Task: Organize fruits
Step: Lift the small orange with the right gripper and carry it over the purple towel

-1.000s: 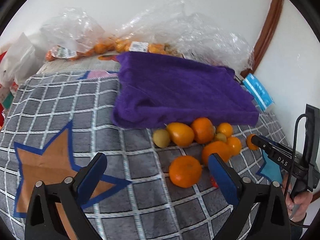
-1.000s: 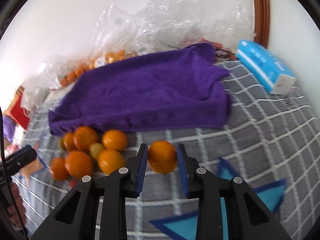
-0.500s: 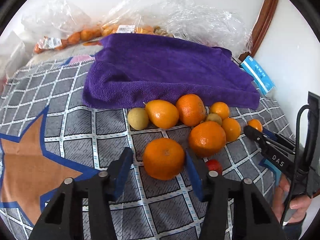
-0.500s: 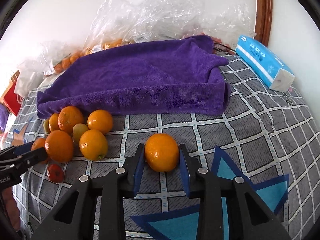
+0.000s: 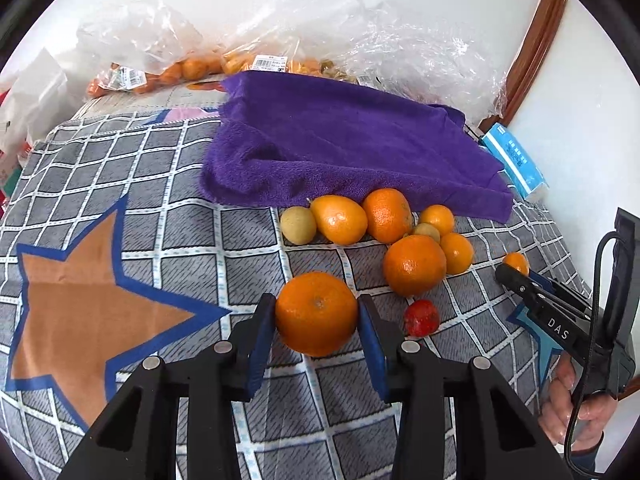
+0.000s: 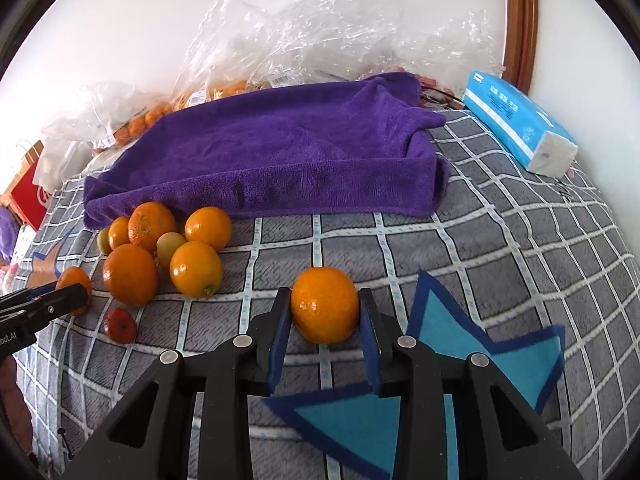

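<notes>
My left gripper (image 5: 316, 320) is shut on a large orange (image 5: 316, 312), held just above the grey checked cloth (image 5: 160, 240). My right gripper (image 6: 325, 316) is shut on a smaller orange (image 6: 324, 304) near the cloth. A pile of oranges and small yellow-green fruits (image 5: 384, 224) lies in front of a folded purple towel (image 5: 340, 148). The pile also shows in the right wrist view (image 6: 164, 248), with the towel (image 6: 280, 148) behind it. A small red fruit (image 5: 421, 318) lies beside the pile. The right gripper also shows at the right edge of the left wrist view (image 5: 516, 276).
Clear plastic bags with more oranges (image 5: 192, 68) lie against the white wall behind the towel. A blue tissue pack (image 6: 516, 120) sits at the right by a brown wooden frame (image 6: 520, 20). A red box (image 6: 28, 196) stands at the far left.
My left gripper moved forward around the large orange and closed on it. My right gripper kept its orange and shifted slightly nearer the cloth.
</notes>
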`<state>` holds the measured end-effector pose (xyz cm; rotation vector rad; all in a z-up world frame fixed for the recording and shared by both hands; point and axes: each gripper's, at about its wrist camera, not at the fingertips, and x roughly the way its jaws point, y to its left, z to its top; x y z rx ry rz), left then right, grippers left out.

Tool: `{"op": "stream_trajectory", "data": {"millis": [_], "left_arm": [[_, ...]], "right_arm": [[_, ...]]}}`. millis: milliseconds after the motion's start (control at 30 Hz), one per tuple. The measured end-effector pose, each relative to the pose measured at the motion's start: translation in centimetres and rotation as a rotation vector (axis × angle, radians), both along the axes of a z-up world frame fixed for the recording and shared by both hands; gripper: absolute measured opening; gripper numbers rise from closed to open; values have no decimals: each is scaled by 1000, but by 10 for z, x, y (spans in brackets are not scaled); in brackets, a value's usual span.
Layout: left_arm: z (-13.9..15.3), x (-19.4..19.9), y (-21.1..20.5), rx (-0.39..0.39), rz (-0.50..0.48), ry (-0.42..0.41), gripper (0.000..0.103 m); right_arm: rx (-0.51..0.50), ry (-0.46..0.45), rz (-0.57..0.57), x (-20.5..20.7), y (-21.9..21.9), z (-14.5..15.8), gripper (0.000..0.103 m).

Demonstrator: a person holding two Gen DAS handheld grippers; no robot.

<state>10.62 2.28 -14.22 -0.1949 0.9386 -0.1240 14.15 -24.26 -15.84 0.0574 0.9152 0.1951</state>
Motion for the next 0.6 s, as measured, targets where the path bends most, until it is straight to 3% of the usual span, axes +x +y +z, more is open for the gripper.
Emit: {"op": "stream_trajectory", "data": {"millis": [600], "left_arm": [[35,-19,17,-46,22,-47,39]], "right_arm": [[11,-88,-7,-22,15,61,33]]}}
